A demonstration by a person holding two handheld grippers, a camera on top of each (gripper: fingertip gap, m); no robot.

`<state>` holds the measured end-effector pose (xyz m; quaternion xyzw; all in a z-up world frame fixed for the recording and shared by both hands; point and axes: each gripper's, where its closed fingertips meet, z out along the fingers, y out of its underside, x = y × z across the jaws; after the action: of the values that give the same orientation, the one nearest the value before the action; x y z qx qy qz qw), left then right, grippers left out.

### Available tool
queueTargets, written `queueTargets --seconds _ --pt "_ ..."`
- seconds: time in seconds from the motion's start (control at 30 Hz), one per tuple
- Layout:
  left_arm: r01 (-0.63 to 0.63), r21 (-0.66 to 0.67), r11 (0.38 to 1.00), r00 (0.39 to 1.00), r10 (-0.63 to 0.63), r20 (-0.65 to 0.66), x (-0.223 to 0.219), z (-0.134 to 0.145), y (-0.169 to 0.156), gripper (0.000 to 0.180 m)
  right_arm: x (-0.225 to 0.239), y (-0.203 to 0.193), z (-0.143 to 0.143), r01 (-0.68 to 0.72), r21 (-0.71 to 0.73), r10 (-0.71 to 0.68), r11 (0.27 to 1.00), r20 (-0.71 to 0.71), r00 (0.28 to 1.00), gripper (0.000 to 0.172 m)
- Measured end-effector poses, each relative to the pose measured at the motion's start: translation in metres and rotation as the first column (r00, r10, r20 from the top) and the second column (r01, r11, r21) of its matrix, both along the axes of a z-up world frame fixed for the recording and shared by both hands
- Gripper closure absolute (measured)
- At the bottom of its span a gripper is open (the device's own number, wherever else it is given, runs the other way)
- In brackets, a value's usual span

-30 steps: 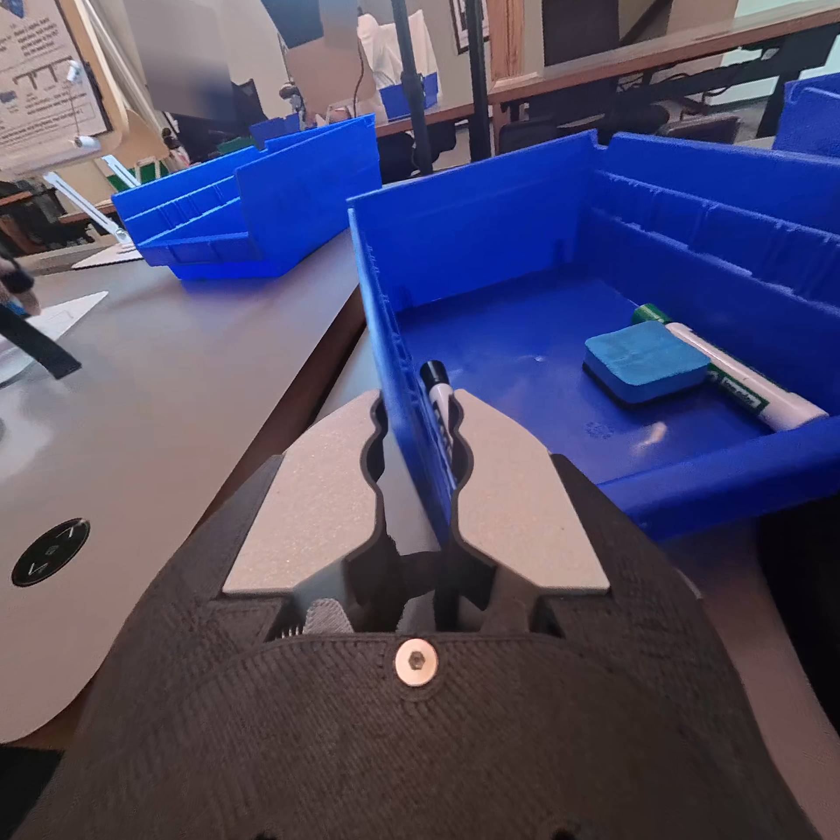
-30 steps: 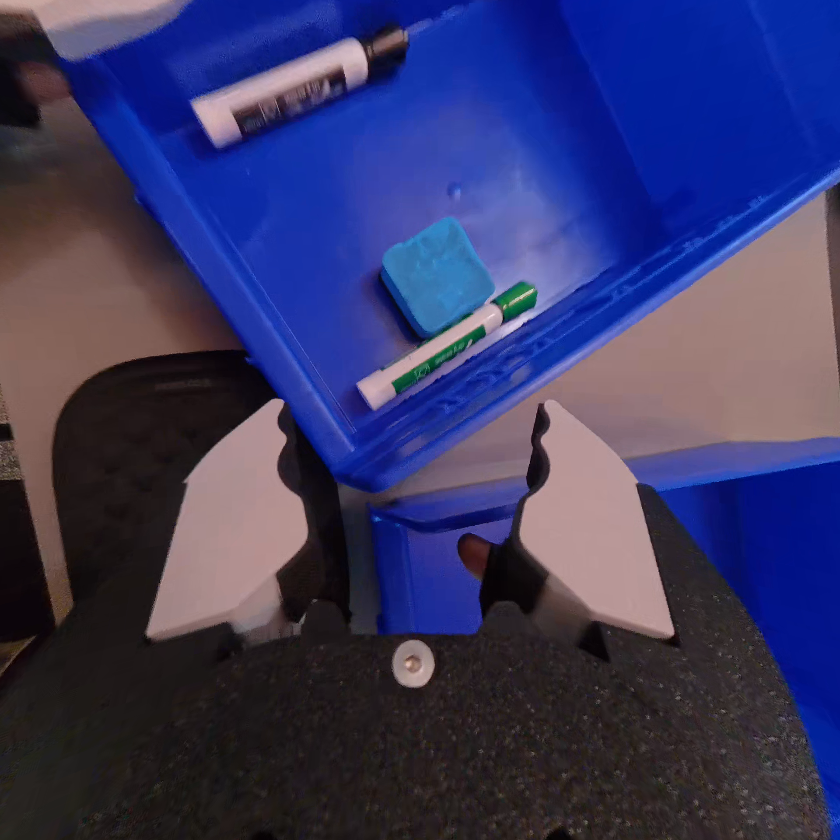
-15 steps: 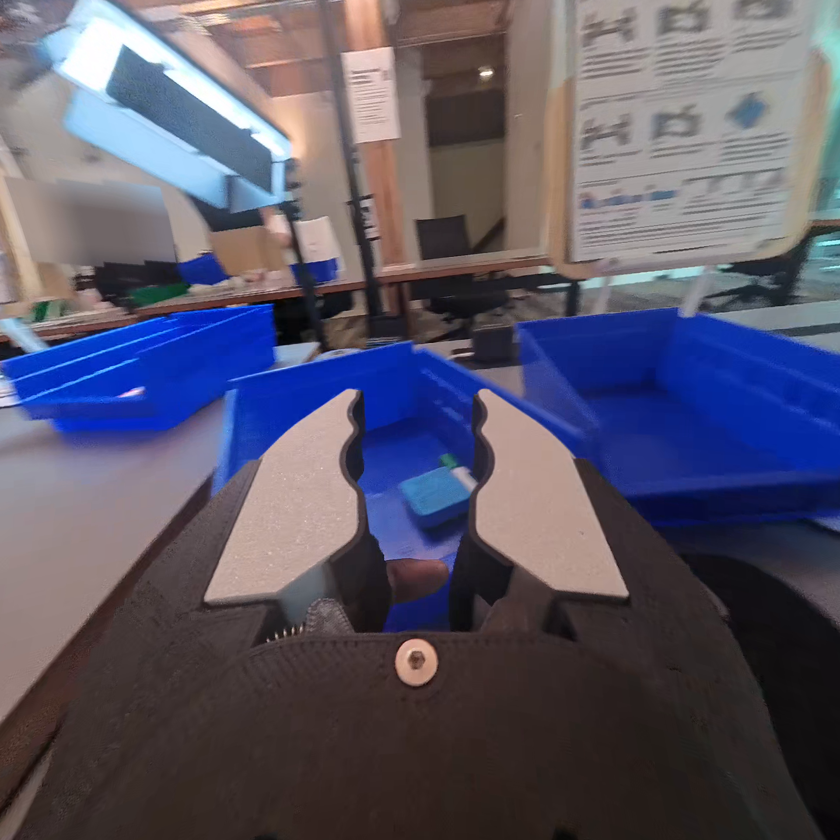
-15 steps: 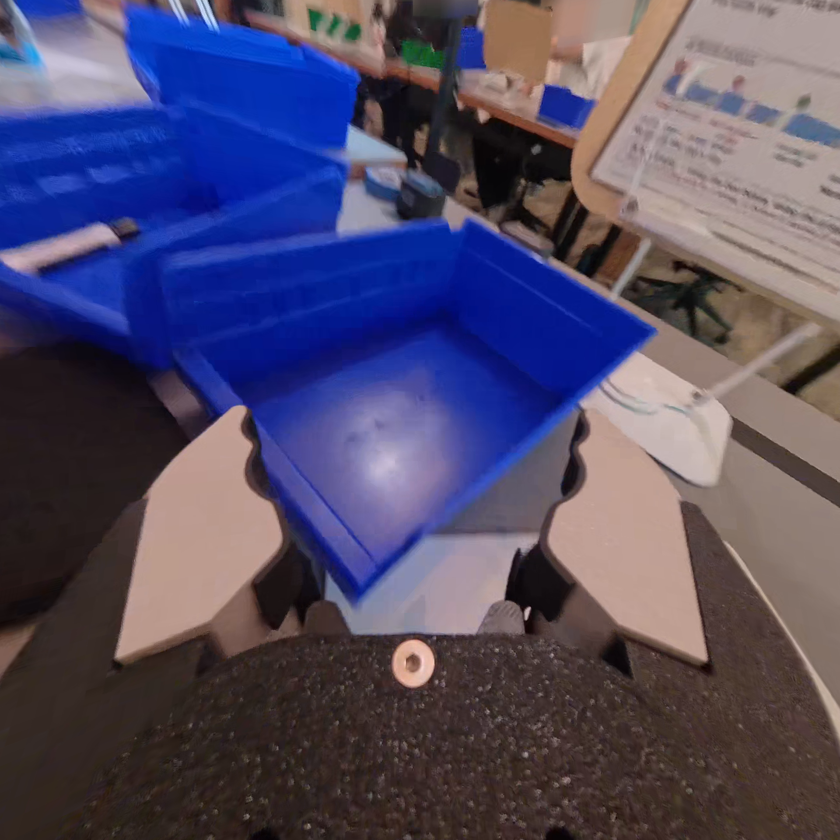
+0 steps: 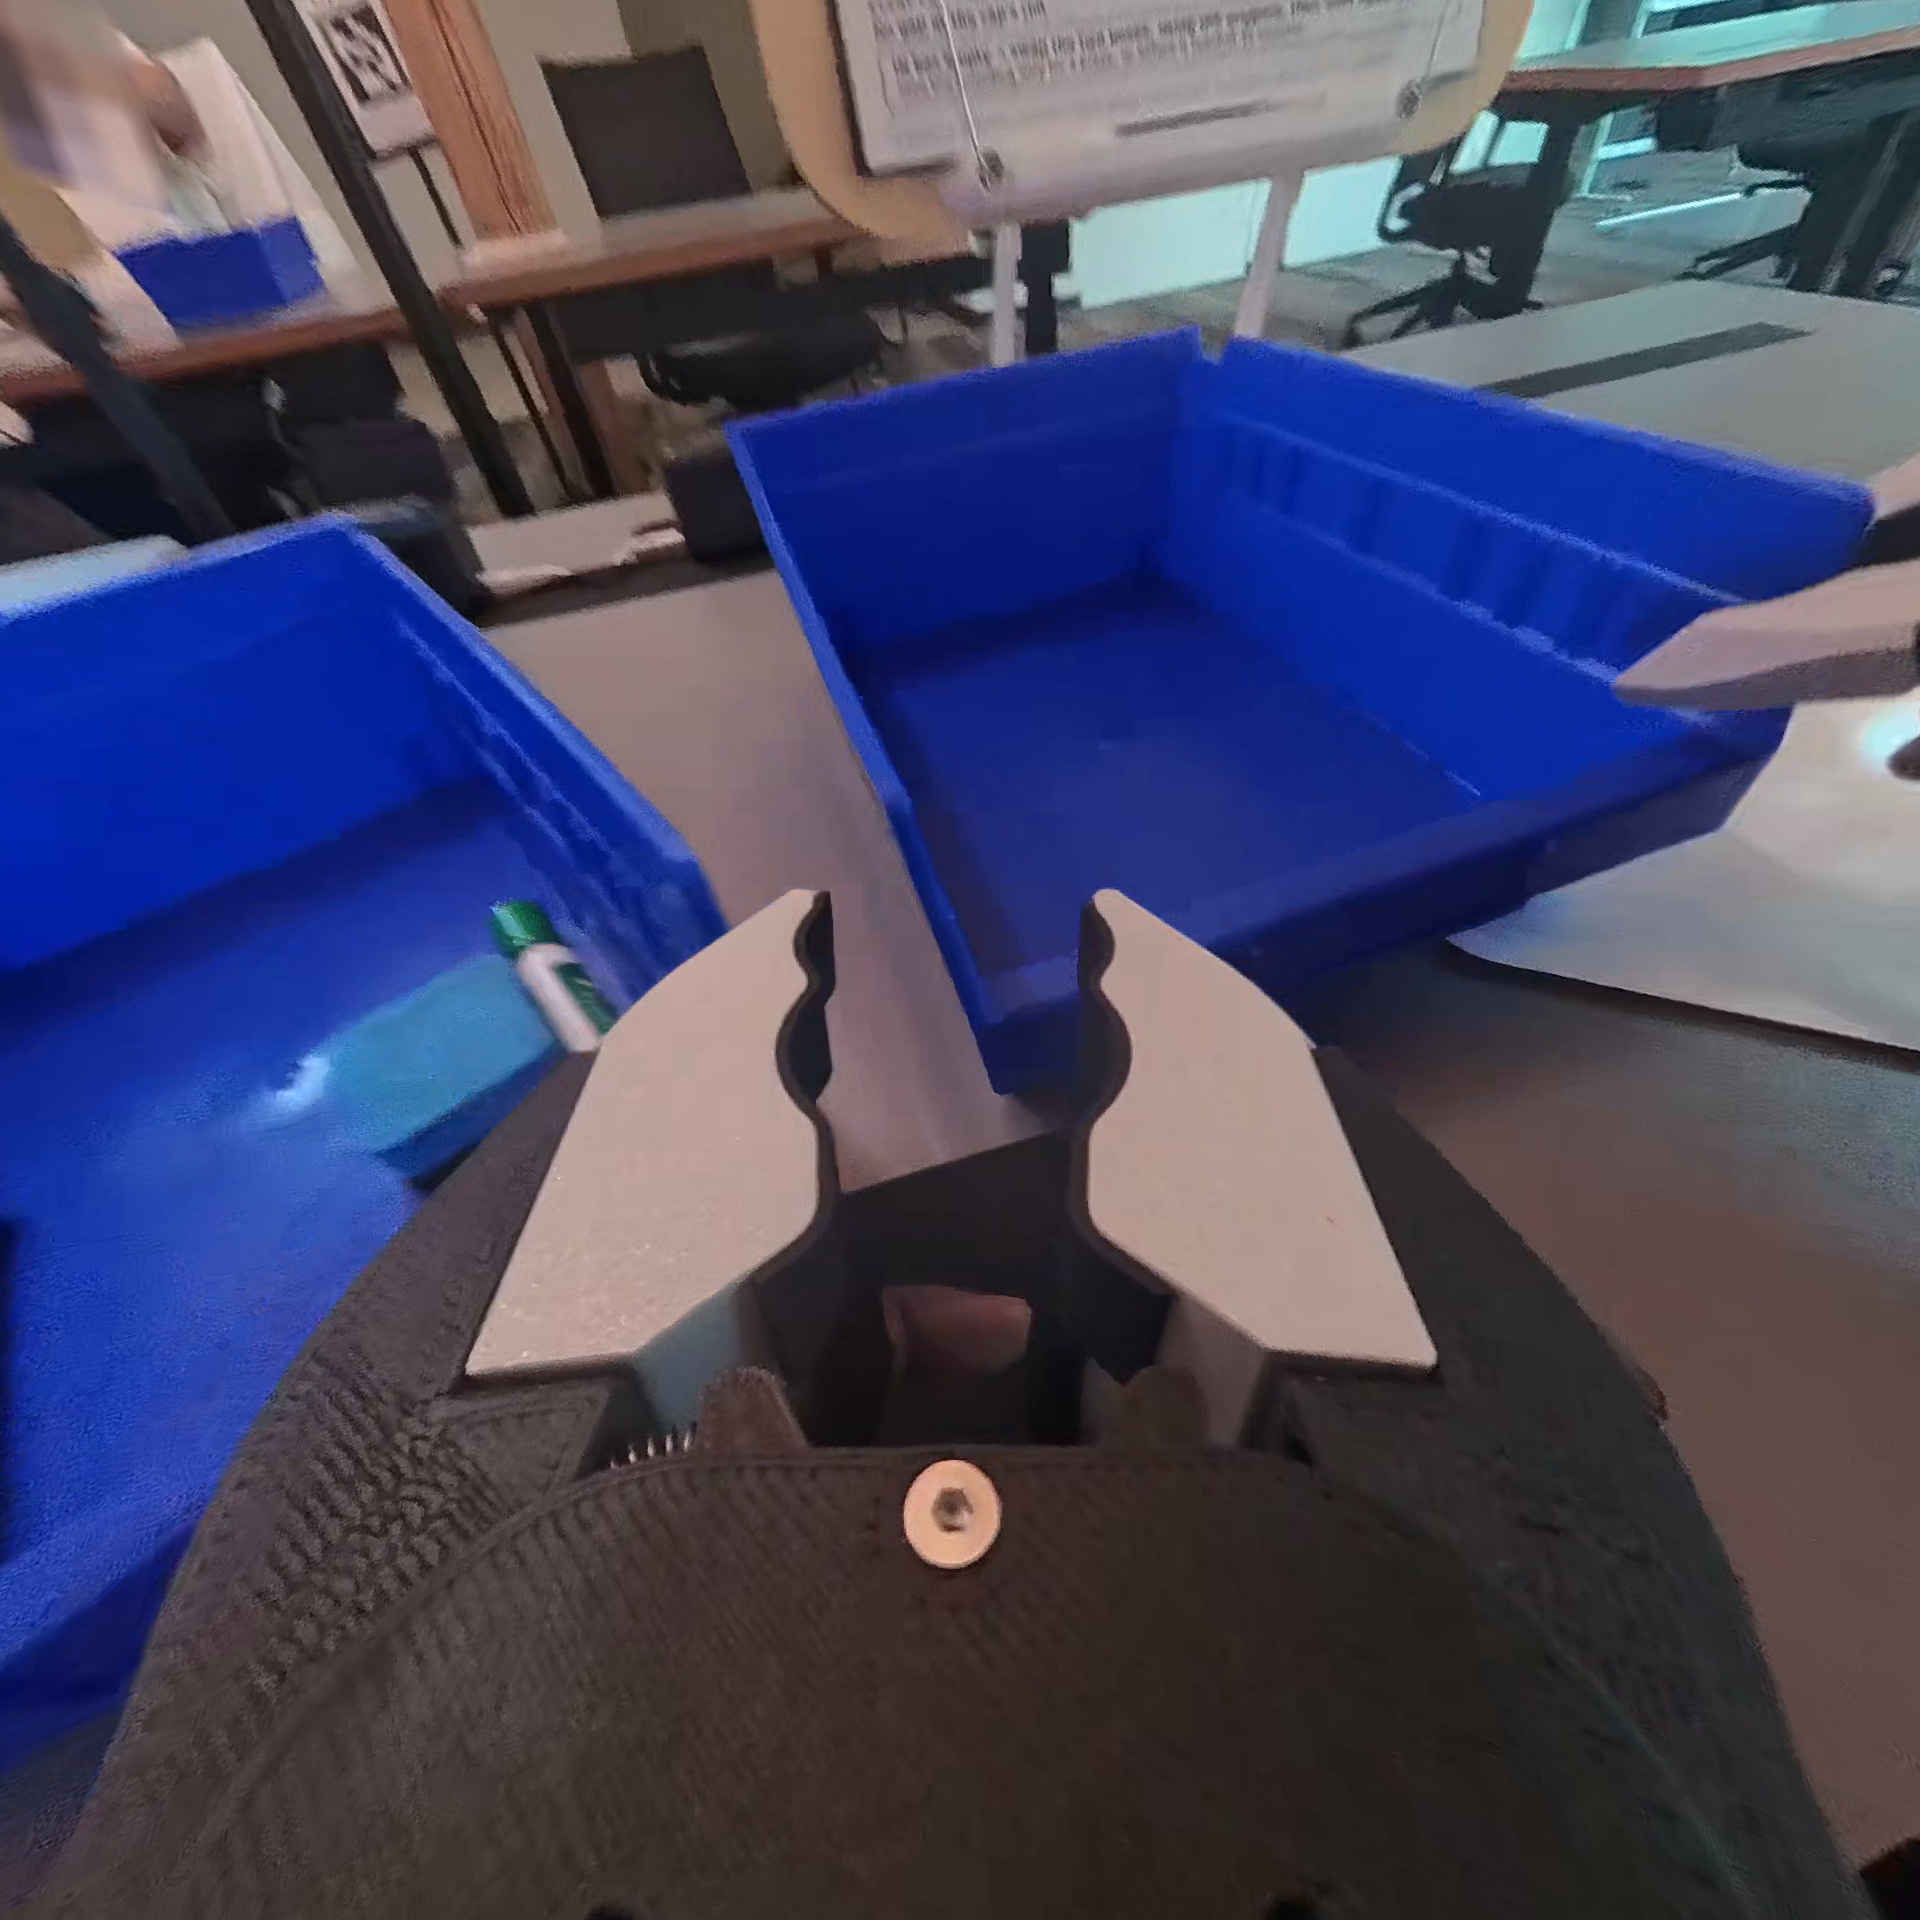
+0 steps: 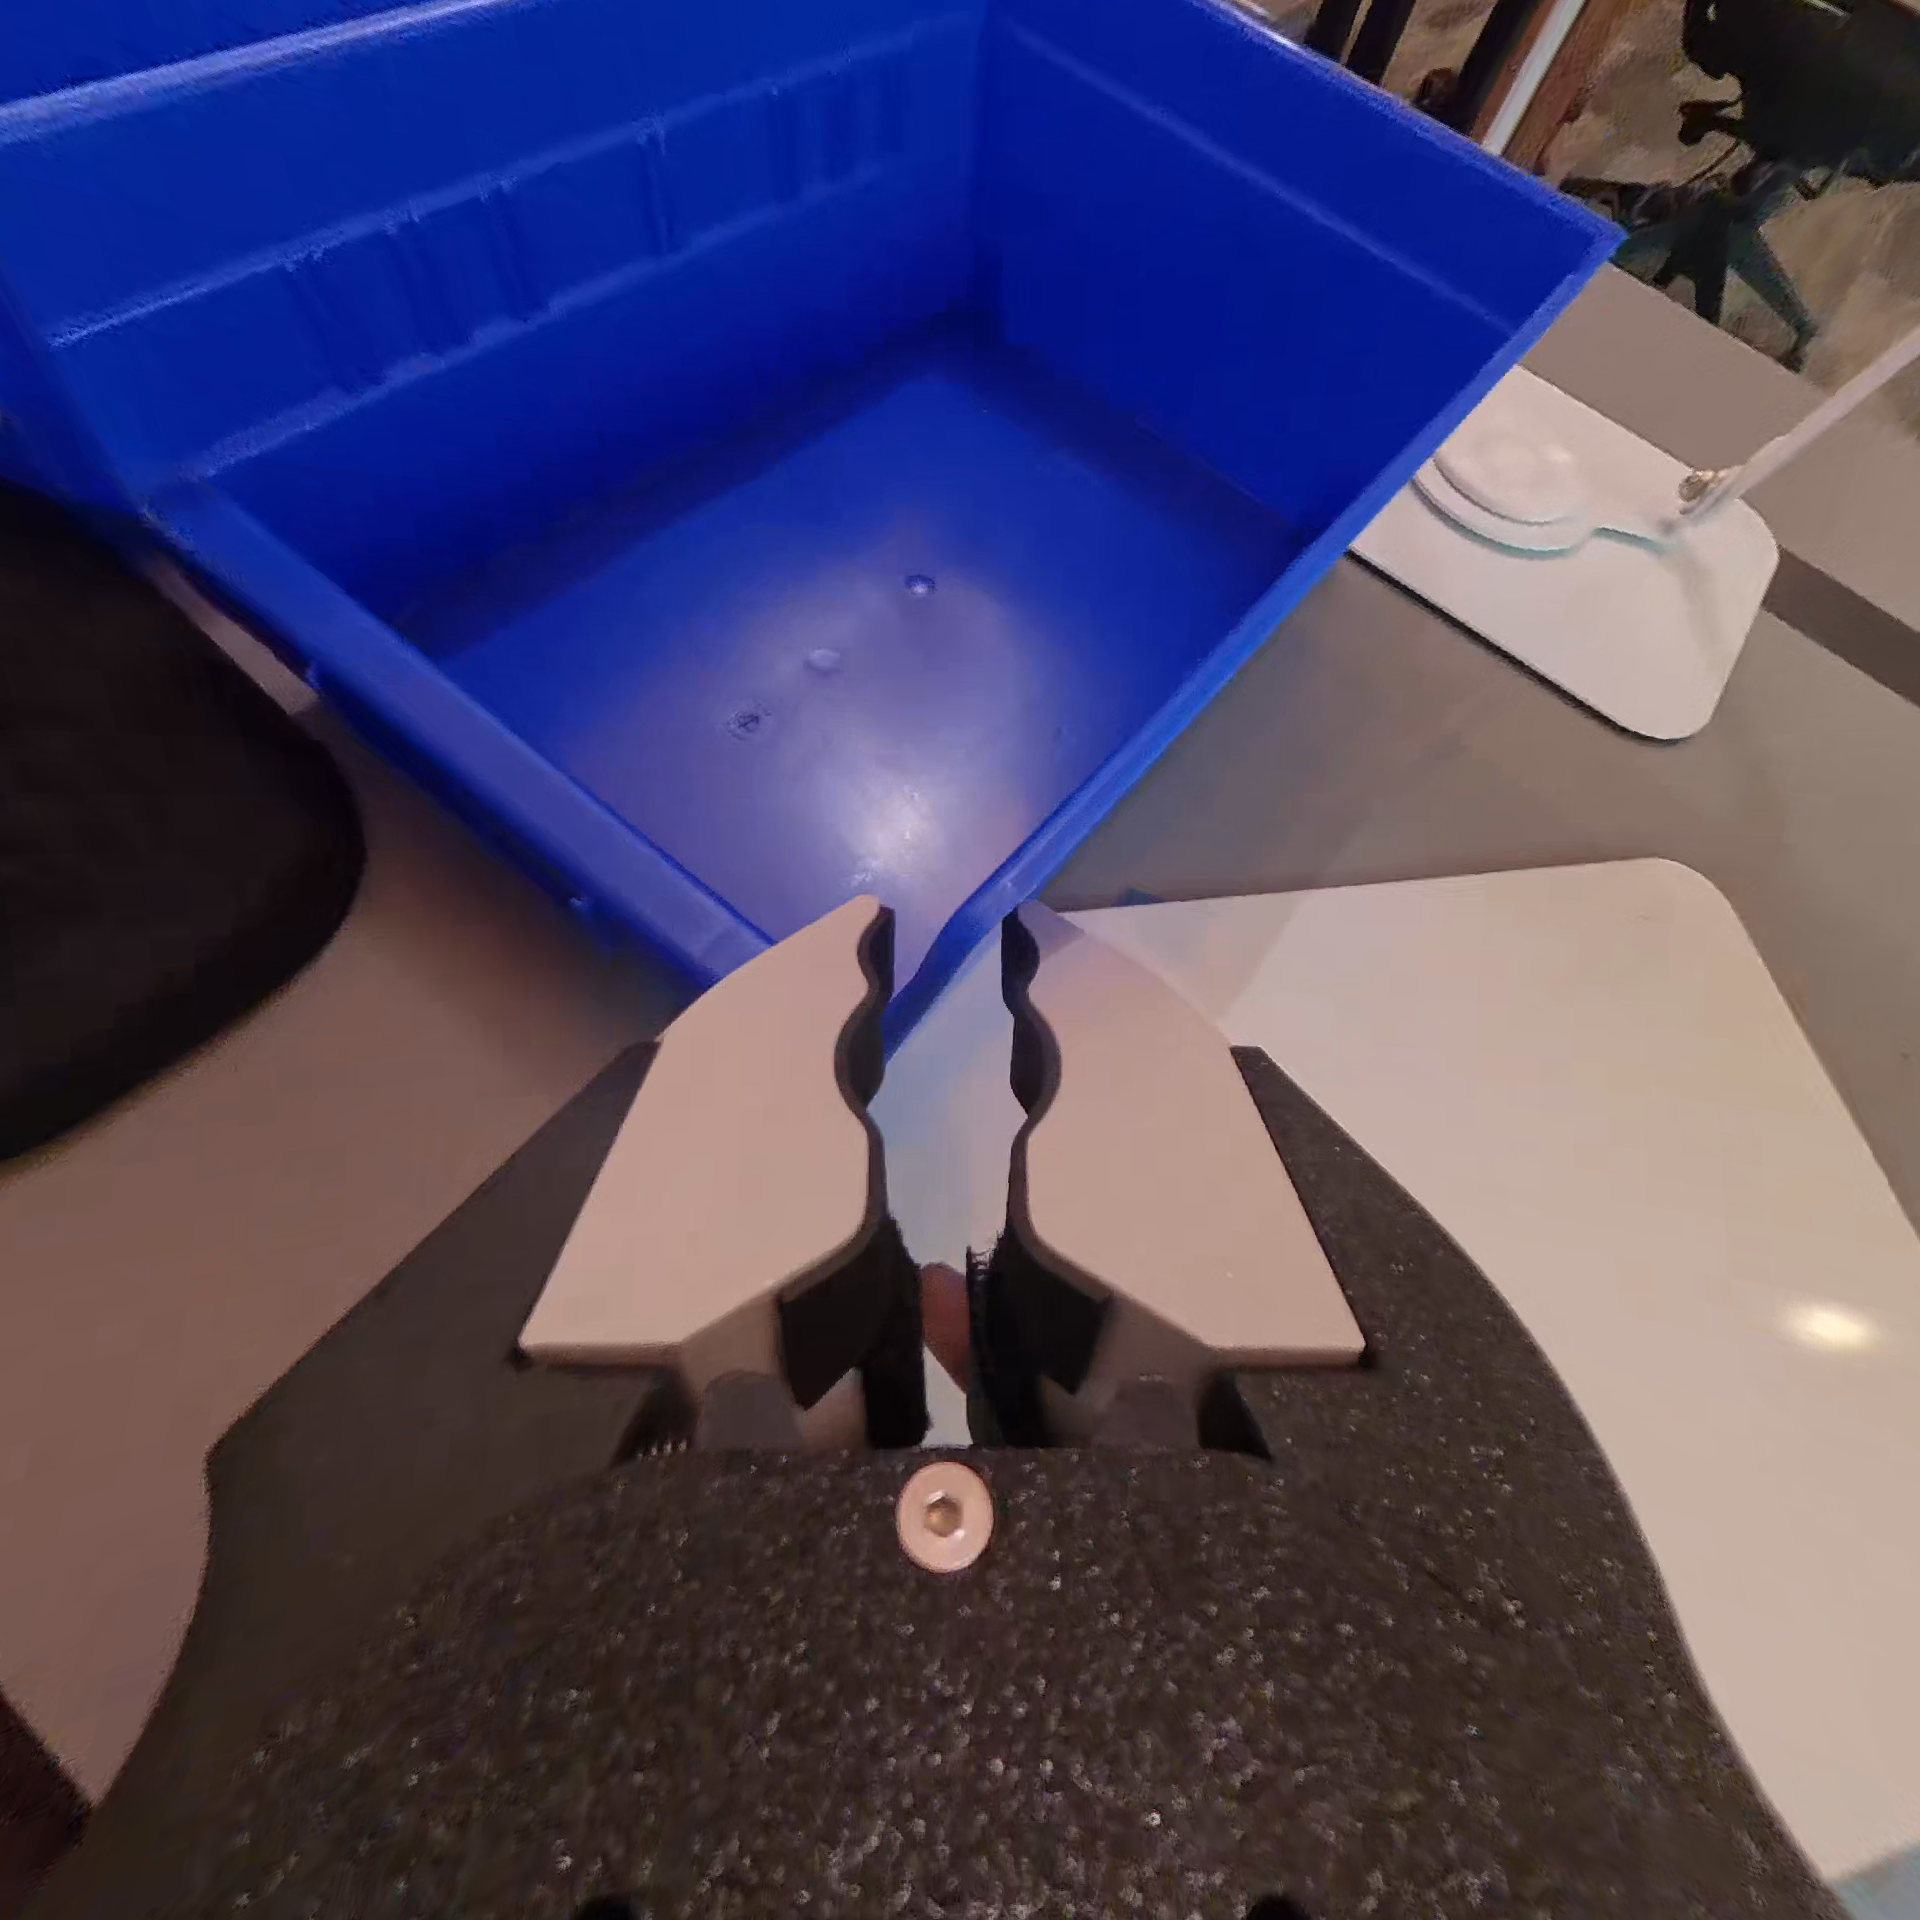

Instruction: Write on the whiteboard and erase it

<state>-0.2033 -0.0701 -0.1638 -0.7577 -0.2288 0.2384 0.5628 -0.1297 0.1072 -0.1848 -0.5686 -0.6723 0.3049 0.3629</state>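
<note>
Your left gripper (image 5: 956, 925) – jaws spread, nothing in them. Right gripper (image 6: 945, 935) – jaws narrowly apart over the blue bin (image 6: 1299, 260) corner, gripping nothing.

My left camera looks forward and a little down along my left fingers (image 5: 717, 1101), over the table (image 5: 727, 727) between two blue bins. My right camera looks steeply down, close above a corner of the empty bin (image 6: 1299, 239). Both views share this empty bin (image 5: 956, 499).
</note>
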Motion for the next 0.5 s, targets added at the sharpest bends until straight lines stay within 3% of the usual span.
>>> queueTargets --seconds 0.1,0.17,0.23,0.37,0.5 --pt "-0.037 -0.104 0.994 0.999 0.038 0.001 -0.006 -0.012 0.010 0.131 0.010 0.007 0.006 0.001 -0.007 -0.001 1.000 0.005 1.000 0.153" --pt "-0.022 -0.080 0.997 1.000 0.022 -0.007 -0.007 -0.008 0.020 0.131 0.015 0.010 0.008 0.000 -0.004 0.000 1.000 0.004 1.000 0.154" --pt "0.016 -0.119 0.993 0.999 -0.010 0.047 -0.004 -0.016 0.030 0.164 0.019 0.011 0.012 -0.002 -0.003 0.002 1.000 -0.012 1.000 0.155" --pt "0.007 -0.141 0.990 0.998 -0.016 -0.062 0.003 -0.001 0.044 0.168 0.030 0.024 0.020 0.021 0.136 -0.015 0.990 -0.047 0.999 0.157" --pt "0.070 -0.110 0.991 0.993 -0.081 -0.090 0.023 0.014 0.072 0.168 0.057 0.044 0.036 0.078 0.155 -0.059 0.985 -0.128 0.990 0.158"
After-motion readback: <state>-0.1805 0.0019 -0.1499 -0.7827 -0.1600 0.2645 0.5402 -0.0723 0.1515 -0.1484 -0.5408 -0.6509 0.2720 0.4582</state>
